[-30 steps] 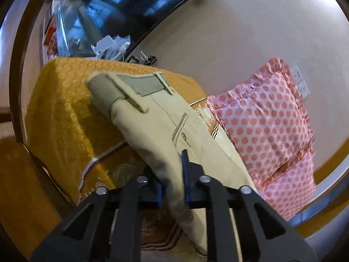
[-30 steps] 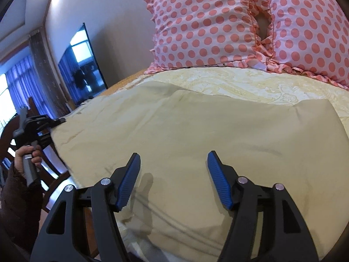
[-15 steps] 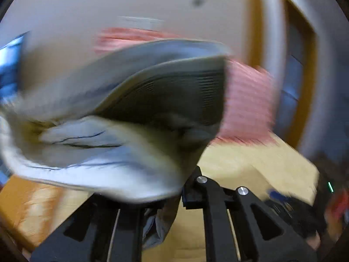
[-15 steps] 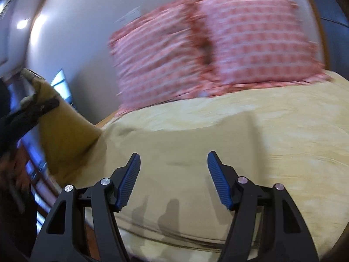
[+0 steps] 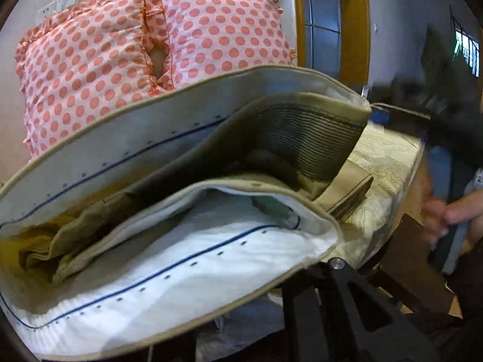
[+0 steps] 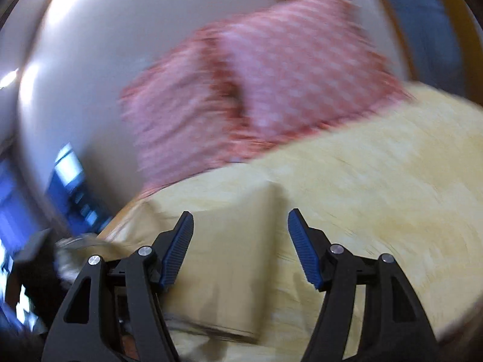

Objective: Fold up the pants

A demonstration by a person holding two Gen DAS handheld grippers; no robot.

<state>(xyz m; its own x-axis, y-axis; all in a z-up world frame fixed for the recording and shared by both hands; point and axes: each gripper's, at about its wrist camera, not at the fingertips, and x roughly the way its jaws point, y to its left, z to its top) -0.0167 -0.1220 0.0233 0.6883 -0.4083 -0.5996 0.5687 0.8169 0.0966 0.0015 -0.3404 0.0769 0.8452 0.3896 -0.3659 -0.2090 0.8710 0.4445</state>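
Note:
The beige pants [image 5: 169, 211] fill the left wrist view, waistband end raised, with the white lining and ribbed elastic facing the camera. My left gripper [image 5: 271, 283] is shut on the pants' waist end; its fingertips are hidden under the cloth. In the blurred right wrist view the folded leg part of the pants [image 6: 229, 241] lies flat on the bed. My right gripper [image 6: 240, 244] is open and empty just above that cloth.
Two pink polka-dot pillows [image 5: 145, 54] lean on the wall at the head of the bed [image 5: 389, 157]. The cream and yellow bedspread [image 6: 377, 187] spreads to the right. My right hand and its gripper [image 5: 452, 217] show at the bed's right edge. A television [image 6: 72, 193] stands far left.
My left gripper has lifted the waist end off the bed and swung it over toward the pillows and the right side. The right gripper has swung right, still open.

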